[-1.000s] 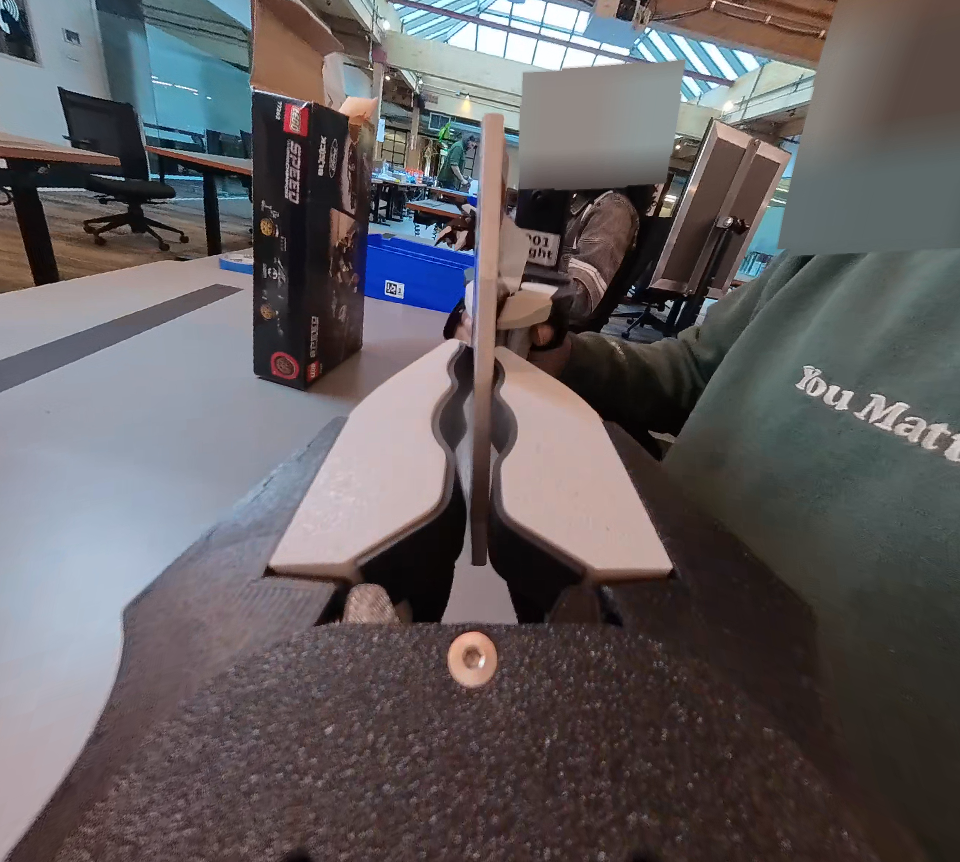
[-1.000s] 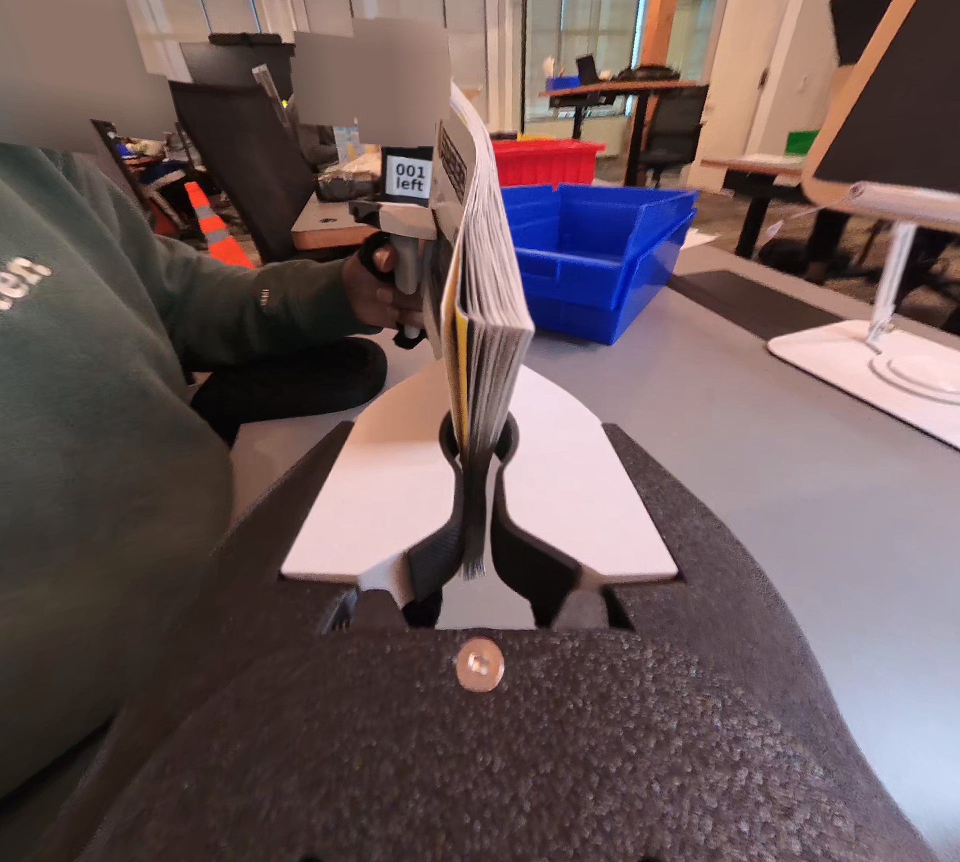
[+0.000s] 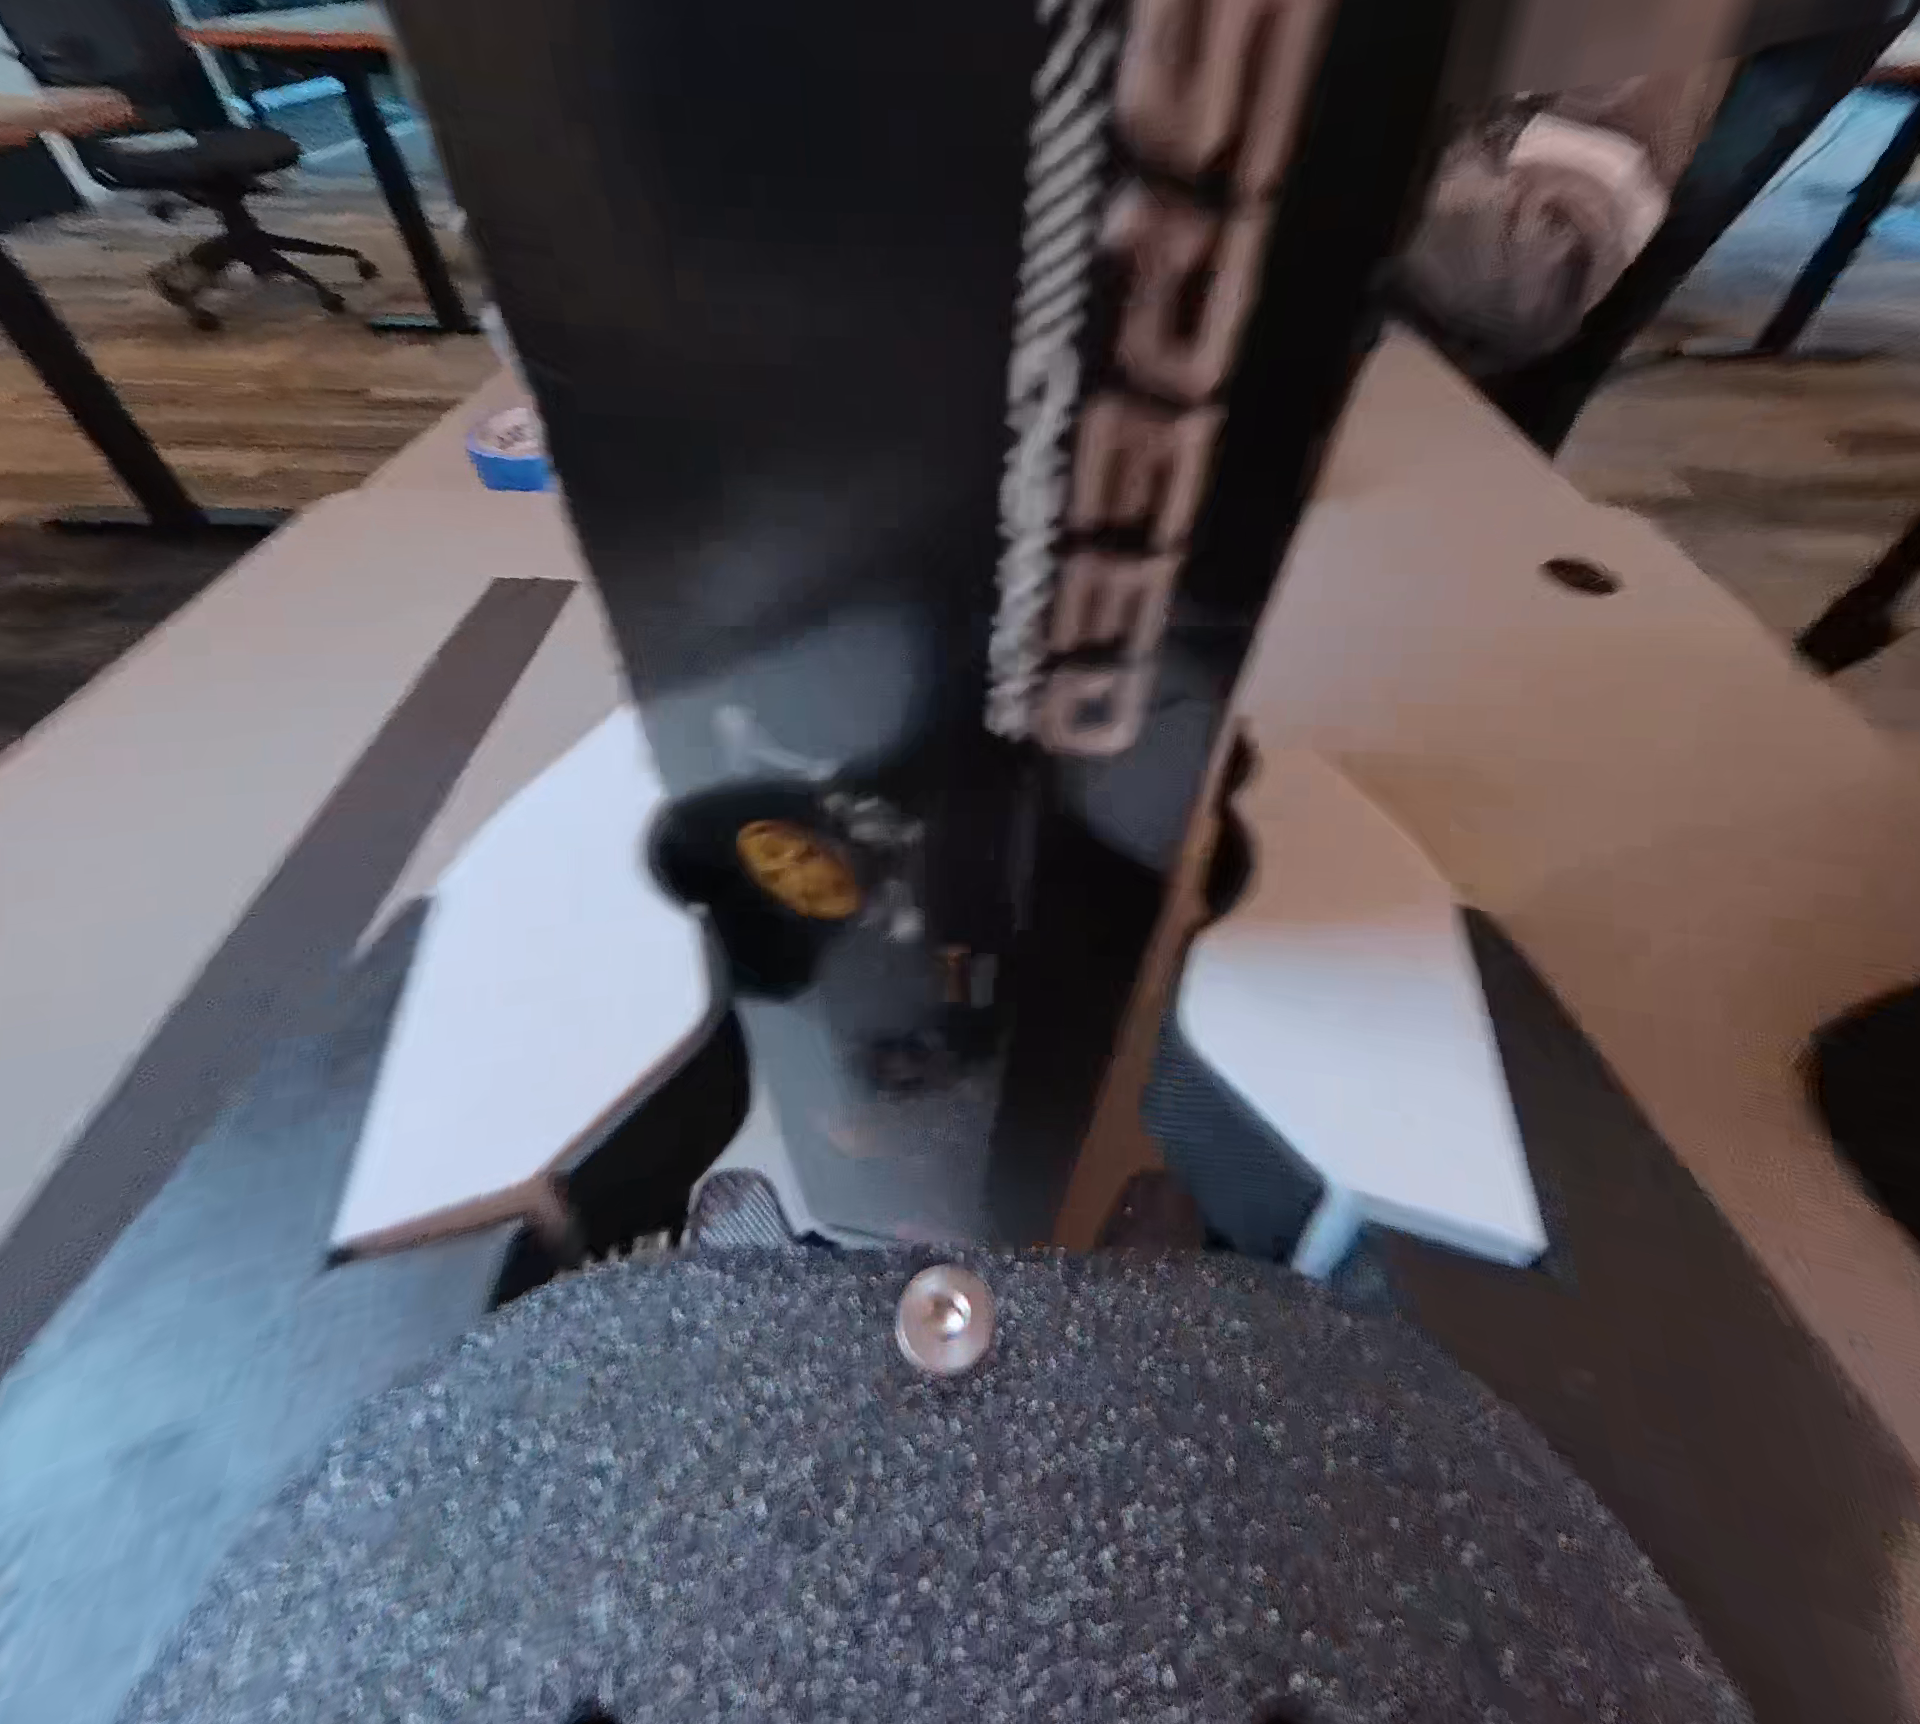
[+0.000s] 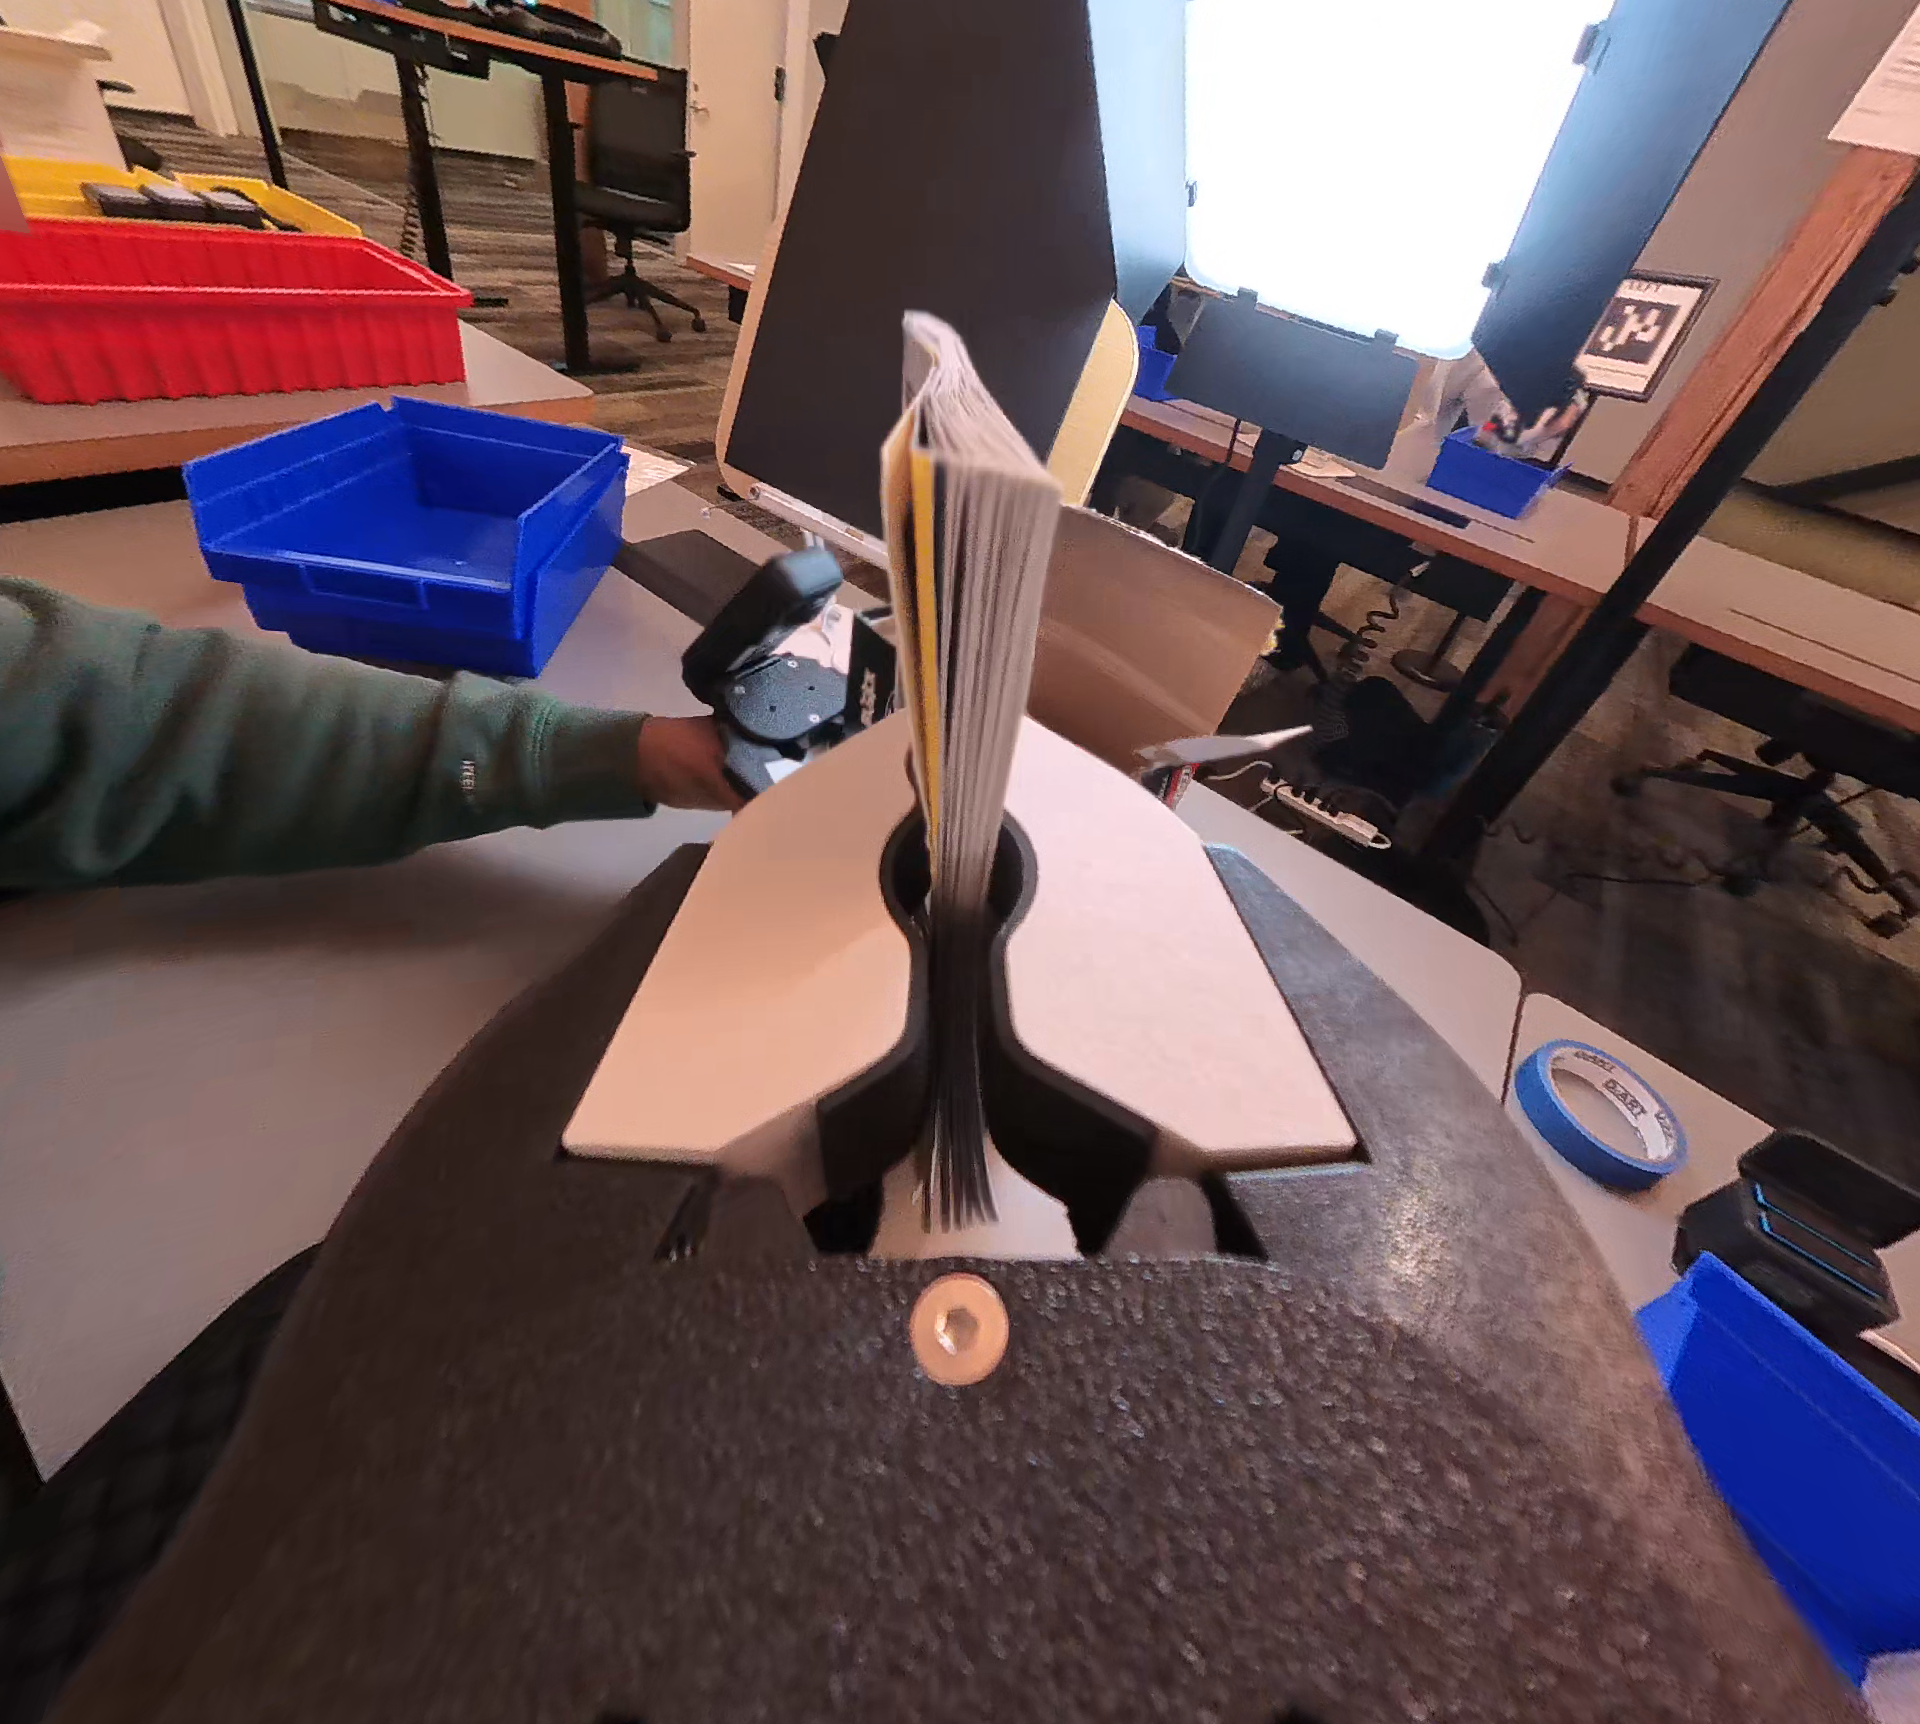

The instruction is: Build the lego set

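The tall black cardboard lego box (image 3: pixel 831 324), a second ago standing well off to the far left, now fills the spread jaws of the left gripper (image 3: pixel 935 926), which has let go of the booklet. Unpacking comes next, I judge. The right gripper (image 4: pixel 961 853) alone still clamps the thick paper instruction booklet (image 4: pixel 971 594), upright.

Both grippers share one build: a rough, speckled black body, a single silver screw (image 4: pixel 958 1329) at the centre of it, and two flat white fingers (image 4: pixel 774 978) with black, wavy inner edges. The person's arm wears a dark green knitted sleeve (image 4: pixel 281 744) with a ribbed cuff
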The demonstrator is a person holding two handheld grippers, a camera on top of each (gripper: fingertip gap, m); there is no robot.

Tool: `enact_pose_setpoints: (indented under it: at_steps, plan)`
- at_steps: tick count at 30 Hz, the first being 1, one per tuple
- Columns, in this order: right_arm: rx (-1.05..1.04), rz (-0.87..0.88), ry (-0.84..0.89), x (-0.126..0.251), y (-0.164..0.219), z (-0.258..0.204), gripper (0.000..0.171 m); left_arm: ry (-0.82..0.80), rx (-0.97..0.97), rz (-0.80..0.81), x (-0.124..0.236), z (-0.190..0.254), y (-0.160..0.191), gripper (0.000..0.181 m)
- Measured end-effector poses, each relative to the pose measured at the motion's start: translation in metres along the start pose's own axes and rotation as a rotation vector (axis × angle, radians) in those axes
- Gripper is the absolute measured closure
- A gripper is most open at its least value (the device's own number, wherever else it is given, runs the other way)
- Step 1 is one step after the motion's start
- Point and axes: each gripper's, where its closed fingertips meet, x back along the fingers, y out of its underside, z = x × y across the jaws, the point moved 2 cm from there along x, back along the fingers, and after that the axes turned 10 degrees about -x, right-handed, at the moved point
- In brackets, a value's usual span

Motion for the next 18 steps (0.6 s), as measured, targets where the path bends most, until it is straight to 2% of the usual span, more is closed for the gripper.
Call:
enact_pose_setpoints:
  at_steps: [1,4,8,14,18]
  plan:
    - [0.008,-0.005,0.003,0.0,-0.001,0.001,0.167,-0.015,-0.051,-0.009,0.001,0.001,0.001,0.1]
    - [0.082,-0.04,0.021,-0.007,-0.008,0.003,0.167,-0.015,-0.073,-0.028,0.012,0.01,0.003,0.1]
    - [0.189,-0.063,-0.044,-0.03,-0.027,-0.01,0.166,-0.008,-0.055,-0.019,0.05,0.028,0.009,0.102]
    - [0.34,-0.11,-0.243,-0.079,-0.082,-0.065,0.166,0.02,-0.021,-0.027,0.111,0.059,0.017,0.101]
    - [0.456,-0.241,-0.375,-0.125,-0.078,-0.111,0.166,0.029,-0.014,-0.026,0.146,0.078,0.022,0.101]
